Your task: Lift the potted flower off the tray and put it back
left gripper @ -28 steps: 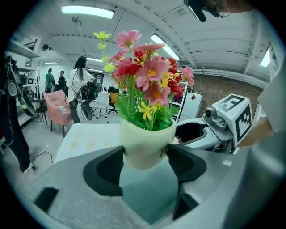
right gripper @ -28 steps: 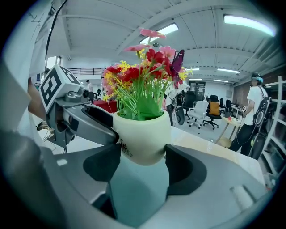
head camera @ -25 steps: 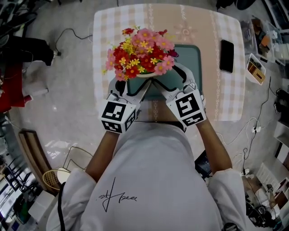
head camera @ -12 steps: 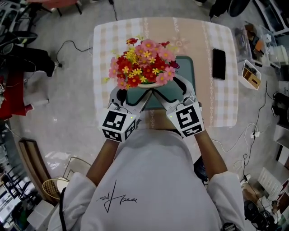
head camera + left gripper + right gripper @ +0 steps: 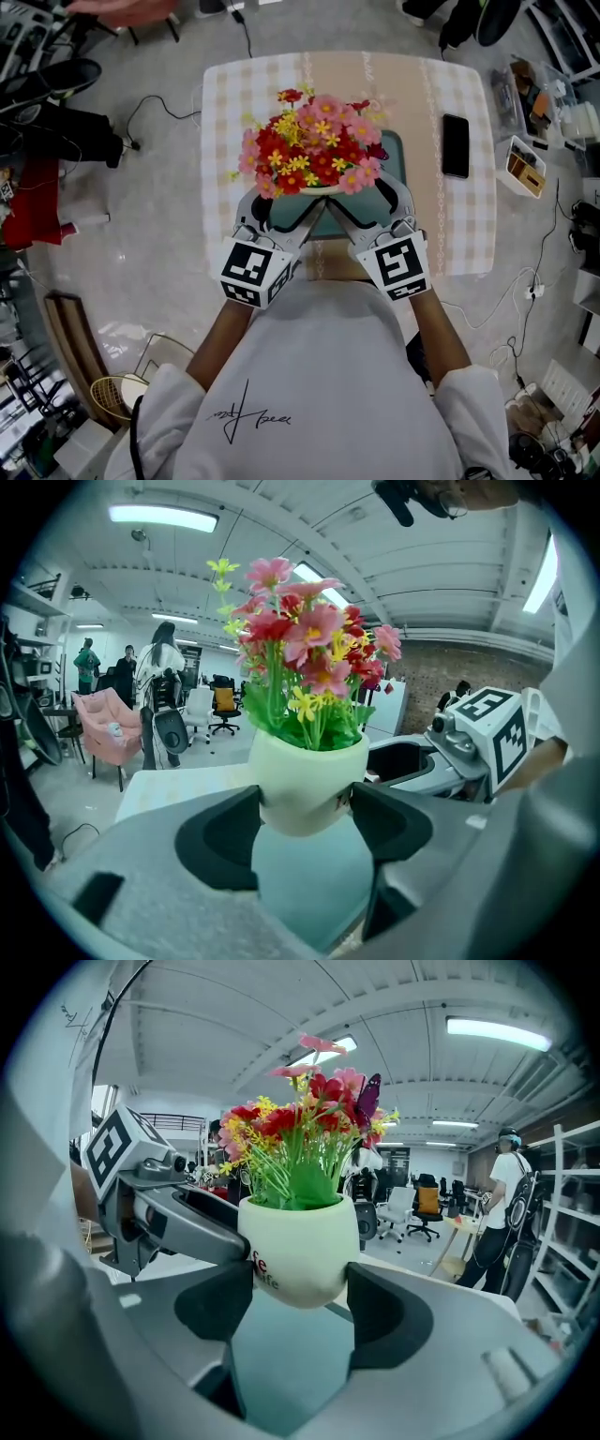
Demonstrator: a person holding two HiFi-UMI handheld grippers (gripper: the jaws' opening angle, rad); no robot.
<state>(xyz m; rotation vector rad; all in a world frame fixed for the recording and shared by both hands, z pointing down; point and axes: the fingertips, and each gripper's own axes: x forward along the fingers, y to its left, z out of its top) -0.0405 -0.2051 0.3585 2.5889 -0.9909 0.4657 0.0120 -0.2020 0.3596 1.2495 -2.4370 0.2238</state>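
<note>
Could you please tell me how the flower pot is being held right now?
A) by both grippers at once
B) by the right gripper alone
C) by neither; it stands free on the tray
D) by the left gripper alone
A: the left gripper and the right gripper each have their jaws pressed against the pot, which hangs above the tray.

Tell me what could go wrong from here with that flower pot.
1. The pot is rounded, and the left tongs and right tongs pinch only its lower curve; it could slip or tip if either eases.
2. The flowers hide most of the tray from the head view, so lowering it could catch the rim.
</note>
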